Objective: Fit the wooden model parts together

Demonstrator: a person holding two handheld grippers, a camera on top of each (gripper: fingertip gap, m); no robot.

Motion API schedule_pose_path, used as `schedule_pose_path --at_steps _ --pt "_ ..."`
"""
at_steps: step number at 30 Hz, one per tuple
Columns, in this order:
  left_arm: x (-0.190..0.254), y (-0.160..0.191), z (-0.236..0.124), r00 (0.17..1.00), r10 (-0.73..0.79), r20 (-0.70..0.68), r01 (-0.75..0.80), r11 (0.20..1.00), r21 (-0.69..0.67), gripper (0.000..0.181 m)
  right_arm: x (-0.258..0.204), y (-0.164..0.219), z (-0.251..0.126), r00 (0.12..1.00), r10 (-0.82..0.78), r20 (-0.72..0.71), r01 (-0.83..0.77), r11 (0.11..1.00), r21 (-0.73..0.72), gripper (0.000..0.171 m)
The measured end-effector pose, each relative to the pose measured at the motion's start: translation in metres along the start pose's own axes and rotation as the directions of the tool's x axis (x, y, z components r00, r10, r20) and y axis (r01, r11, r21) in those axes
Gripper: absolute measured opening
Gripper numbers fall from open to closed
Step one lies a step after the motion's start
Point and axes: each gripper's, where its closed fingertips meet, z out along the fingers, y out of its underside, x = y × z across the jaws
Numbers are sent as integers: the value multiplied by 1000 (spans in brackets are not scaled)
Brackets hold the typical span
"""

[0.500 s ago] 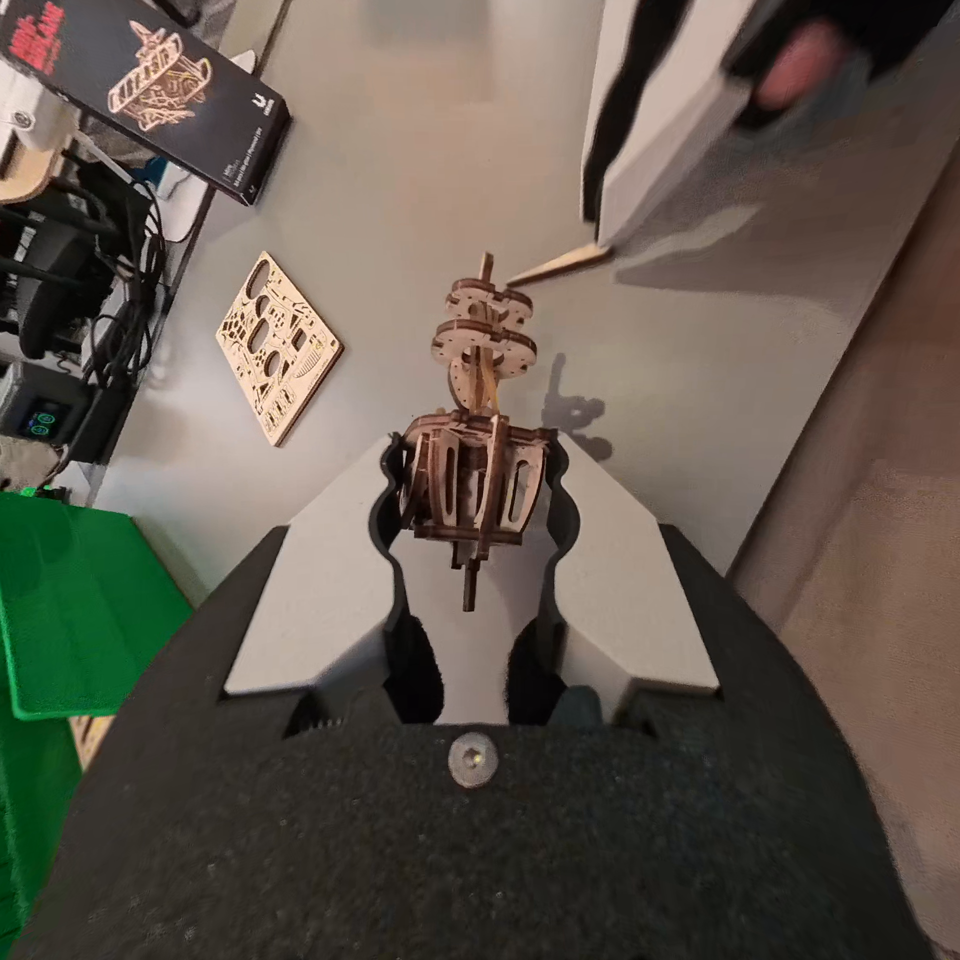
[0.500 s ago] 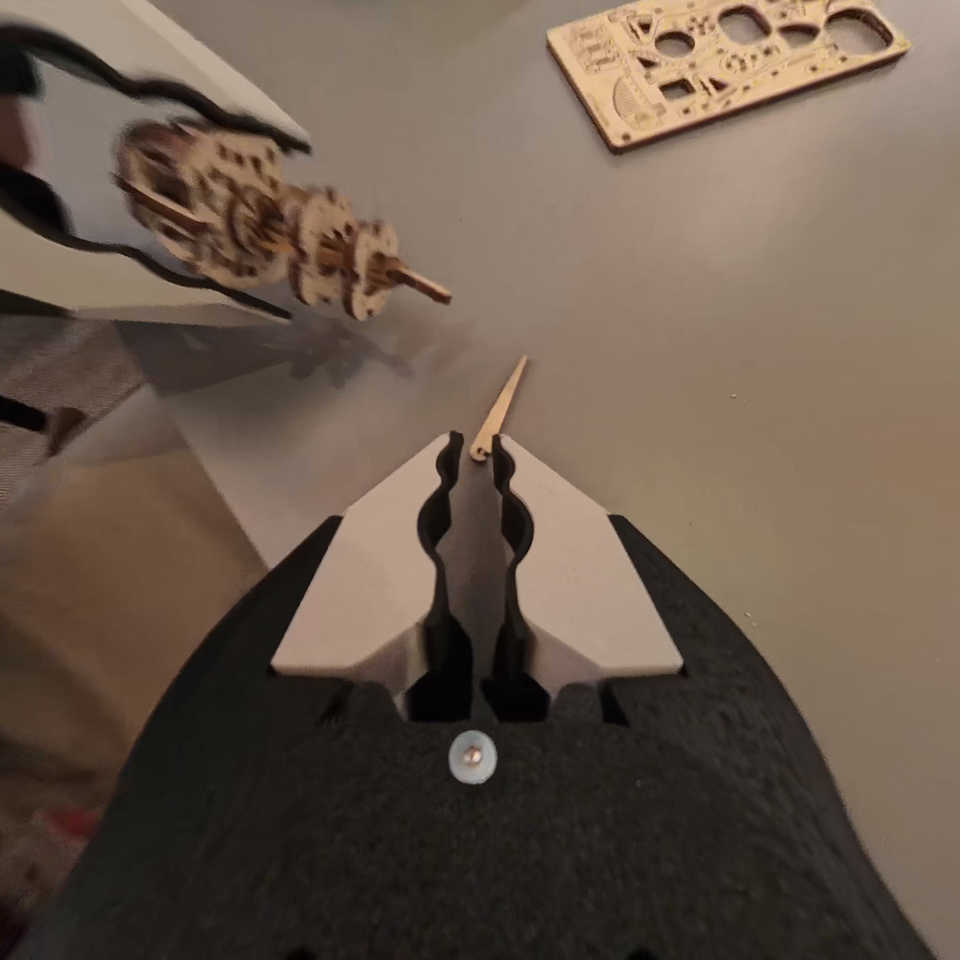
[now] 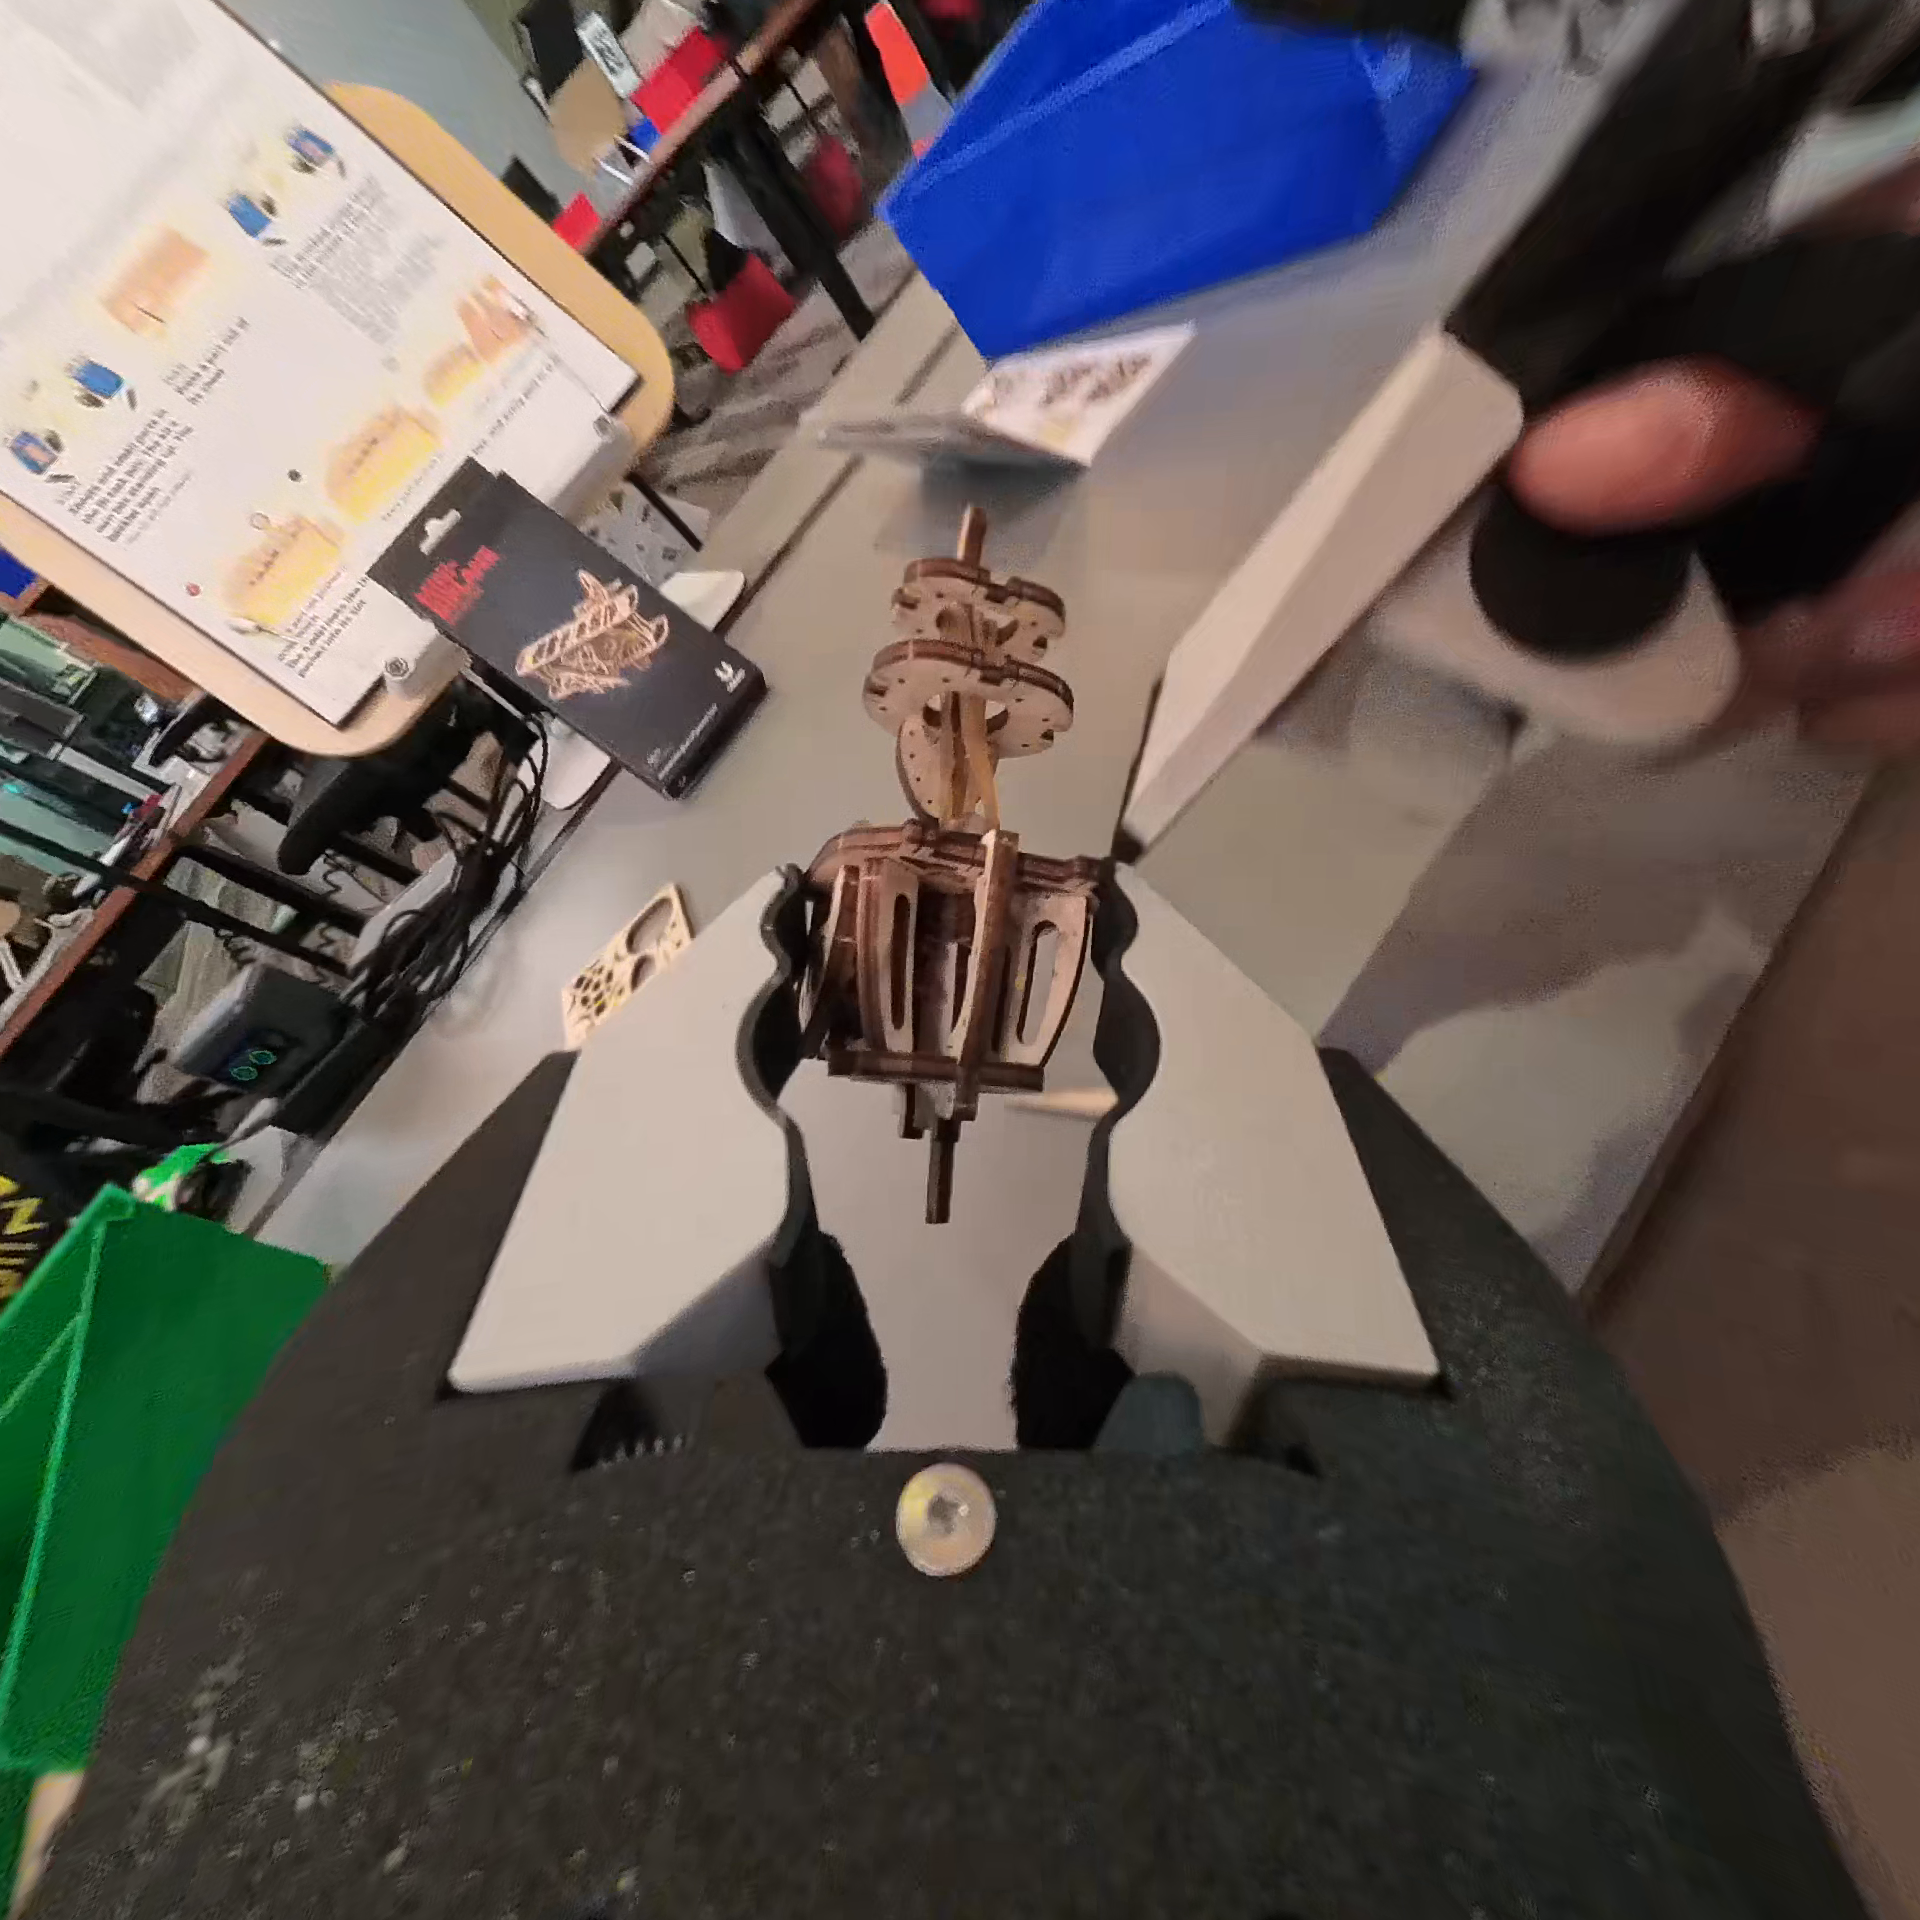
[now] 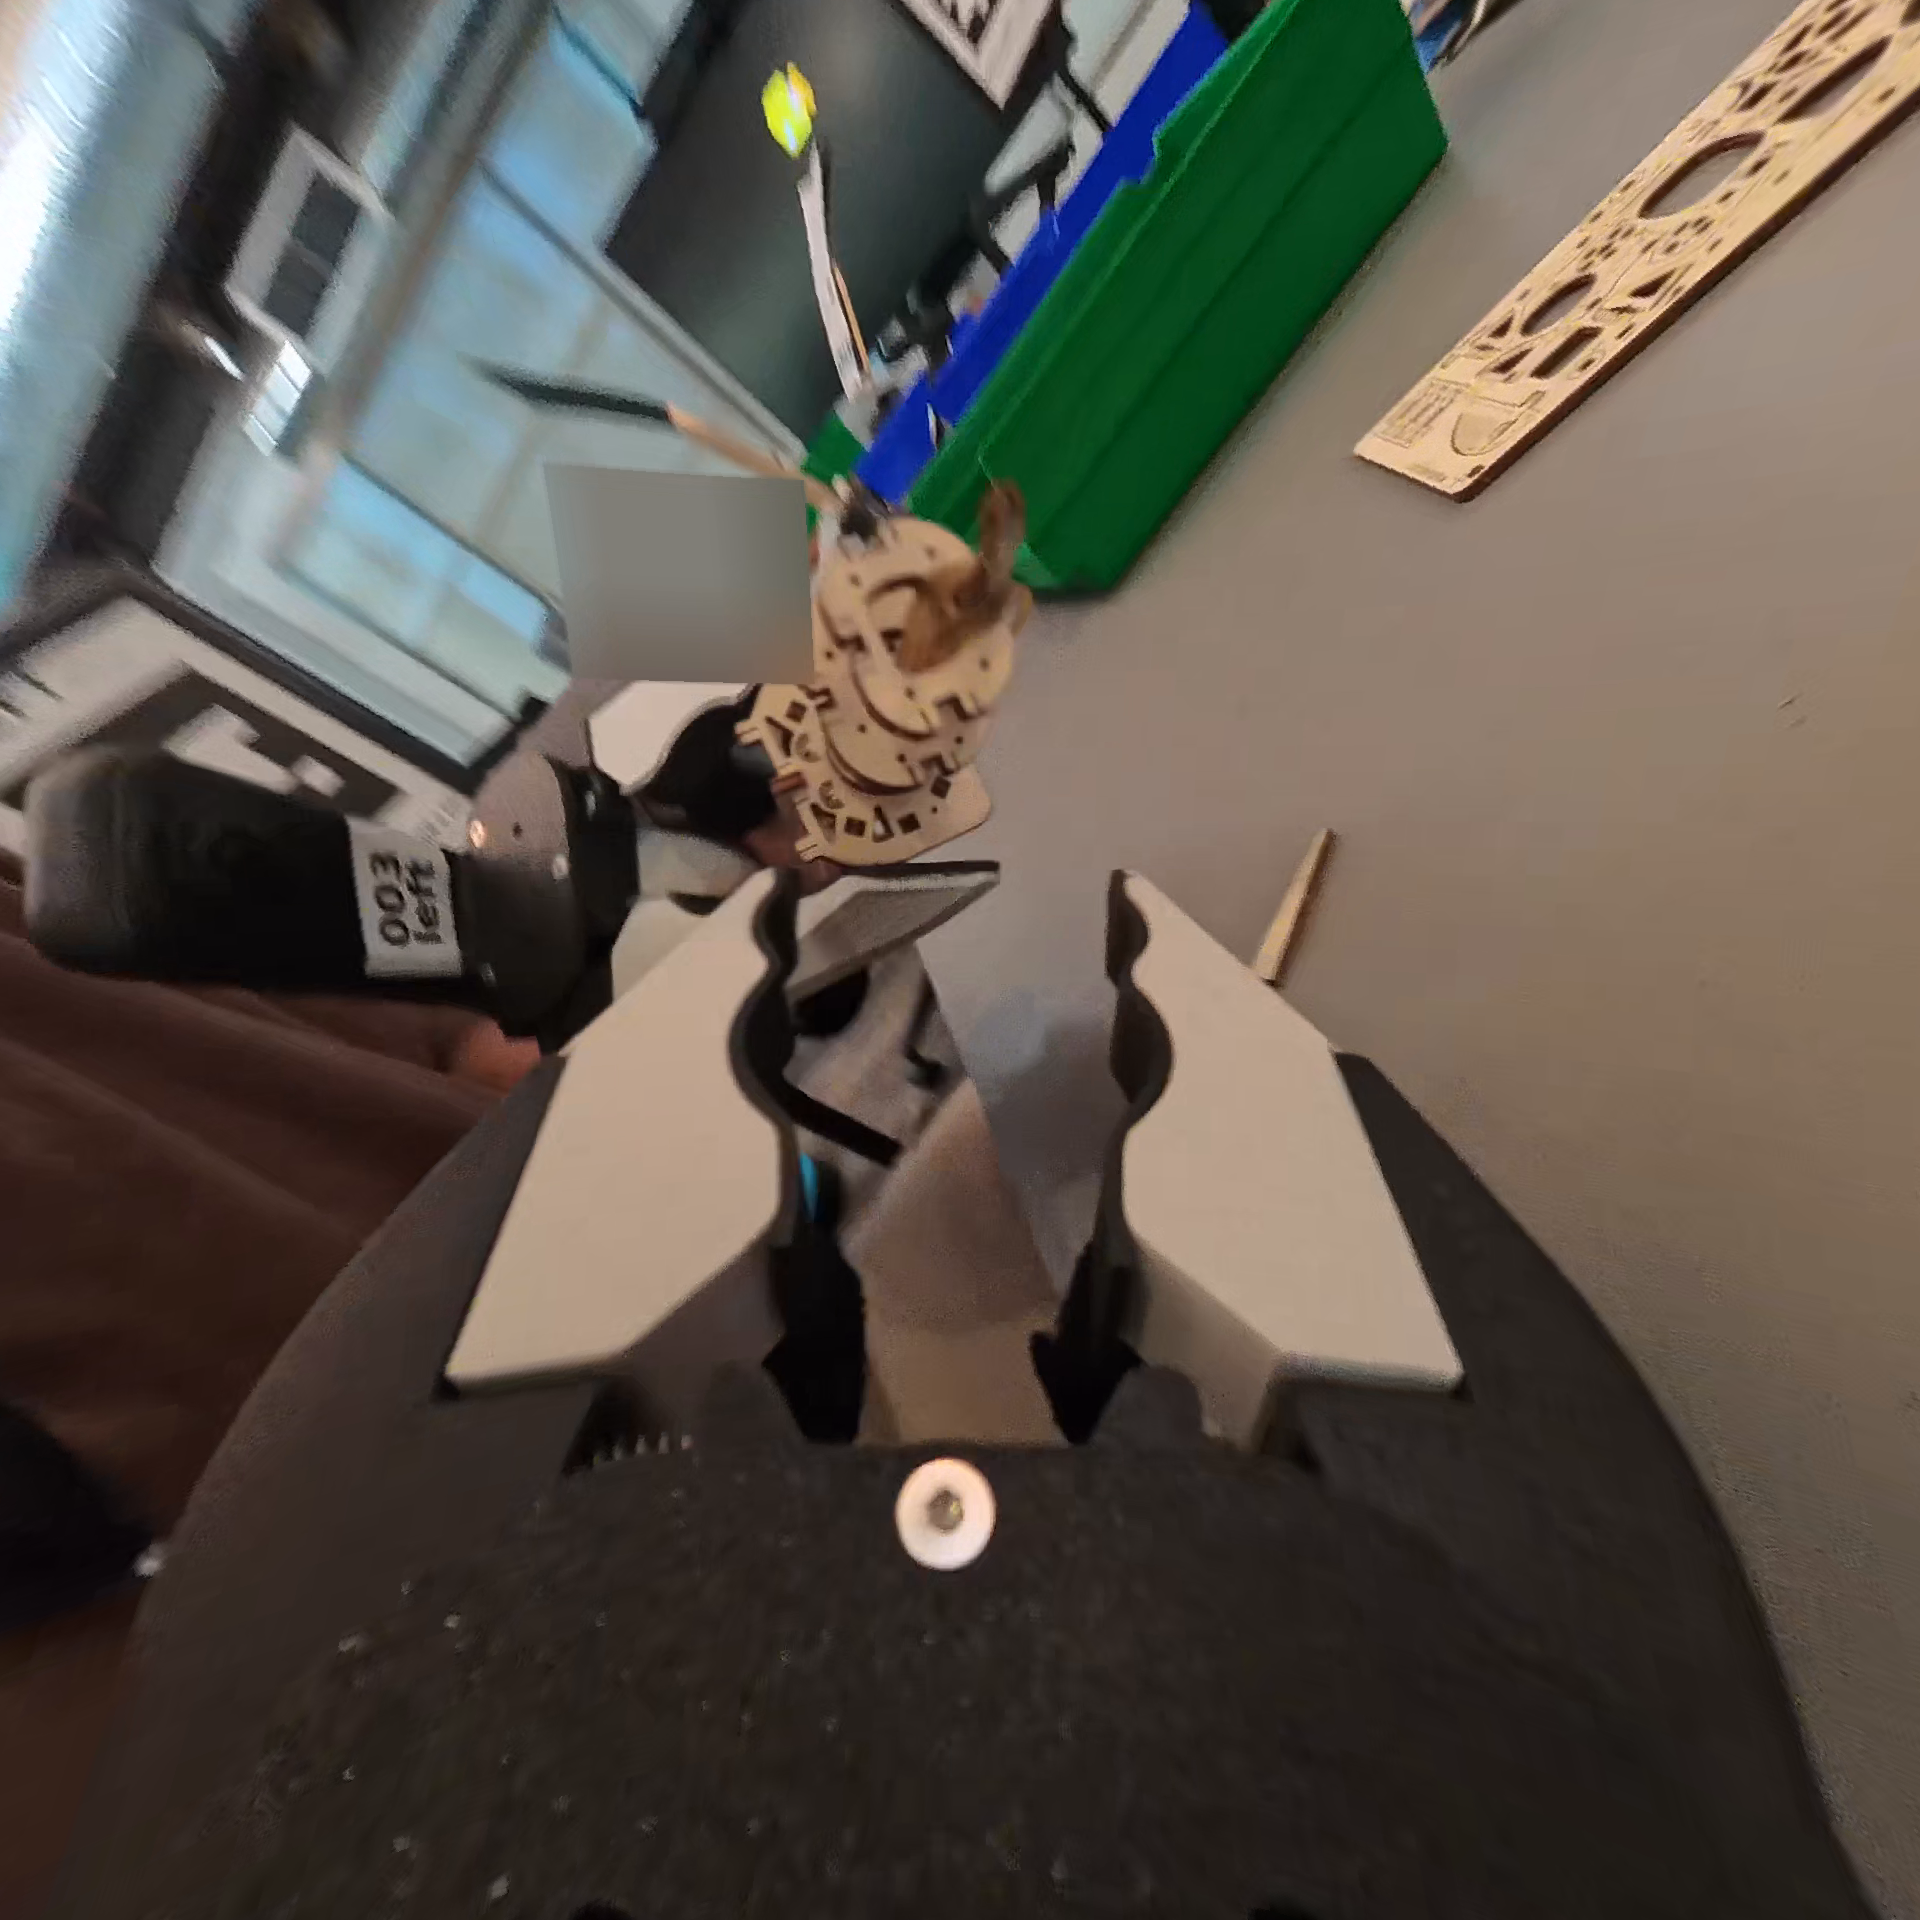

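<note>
left hand-held gripper [image 3: 940,940] clenched on the wooden model assembly [image 3: 951,966], its grey fingers [image 3: 665,1164] pressing the slotted barrel-shaped body from both sides. the stacked perforated discs [image 3: 966,665] and a thin axle stick out forward past the fingertips; a short peg hangs down into the gap between the fingers. the assembly is held up off the grey bench [image 3: 831,582], tilted toward the room beyond.

right hand-held gripper [image 4: 940,894] released, jaws standing wide with nothing between them. it sits just behind and below the assembly [image 4: 894,707]; in its view the left one's fingertip lies right at its own left fingertip. in the left wrist view the right hand-held gripper [image 3: 1299,582] is a blurred grey block at upper right, with a gloved hand [image 3: 1714,478] on it.

a slim tapered wooden stick [image 4: 1294,904] lies flat on the bench just beside the right finger's outer edge, touching nothing else. the same stick [image 3: 1070,1101] shows under the assembly in the left wrist view.

cut-out wooden parts sheet [image 4: 1662,239] lies well apart, toward the far right, open bench between it and the stick. green bin [image 4: 1195,301] sits at the bench's far edge. black kit box [image 3: 571,634] and an instruction sheet on a board [image 3: 260,343] lie off to the left, with a tangle of cables [image 3: 436,831] below the bench edge.
</note>
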Motion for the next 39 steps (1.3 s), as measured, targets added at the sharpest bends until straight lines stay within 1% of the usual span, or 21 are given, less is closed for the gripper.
schedule_pose_path --at_steps 3,5,7,10,14,15,17,19,21,23,26,27,28,30,31,32,33,34,35,37,39 --pt "6 -25 10 994 -105 27 104 993 61 52 -12 -8 -2 991 90 103 -104 985 140 68" --pt "15 -37 16 989 -149 24 147 986 78 52 -17 -14 -8 986 95 140 -124 970 210 68" --pt "27 -45 21 988 -155 9 154 985 81 52 -20 -20 -15 983 83 165 -124 958 259 65" --pt "41 -51 25 989 -148 -2 148 985 85 51 -20 -21 -25 986 52 159 -93 962 257 52" --pt "52 -52 31 985 -166 -46 168 984 54 54 -14 -17 -35 986 63 153 -97 970 224 49" --pt "56 -48 33 984 -166 -67 168 985 26 55 -11 -19 -38 985 80 152 -113 968 226 48" --pt "61 -36 32 978 -188 -90 184 982 -51 70 -3 -23 -46 986 94 135 -123 967 223 46" --pt "65 -23 22 954 -275 -118 263 959 -104 71 9 -24 -55 996 62 66 -73 979 190 46" --pt "68 -5 14 907 -400 -135 376 911 -171 67 20 -21 -62 1000 -2 -11 4 992 125 47" --pt "63 20 12 856 -504 -116 462 846 -264 63 31 -15 -67 997 -44 -58 47 998 49 46" --pt "38 49 21 775 -625 -97 562 751 -345 57 37 -10 -70 997 -61 -39 60 998 -15 46" --pt "34 54 24 764 -630 -140 547 747 -377 54 39 -11 -70 997 -63 -38 62 998 -19 46" --pt "33 60 27 770 -607 -195 497 763 -413 53 40 -10 -71 997 -63 -35 62 998 -24 46" --pt "29 77 29 817 -502 -284 343 819 -460 60 40 -4 -71 998 -57 -25 56 997 -45 46" --pt "24 84 31 845 -428 -320 259 853 -454 59 41 0 -71 998 -52 -24 50 997 -56 47" --pt "18 92 32 866 -371 -336 196 869 -455 57 41 4 -70 999 -46 -24 44 997 -69 47" --pt "15 102 31 866 -371 -336 174 853 -493 61 42 8 -69 999 -44 -26 42 996 -80 47" --pt "15 105 30 846 -428 -317 210 815 -540 63 42 10 -69 998 -48 -31 45 995 -87 47" --pt "19 100 29 805 -508 -305 282 781 -557 66 43 11 -68 998 -53 -39 49 995 -90 46" --pt "35 81 26 715 -633 -297 423 730 -537 70 44 10 -68 997 -63 -53 58 995 -83 46" --pt "48 79 29 721 -649 -243 460 710 -533 65 46 8 -67 996 -65 -63 60 995 -76 47"
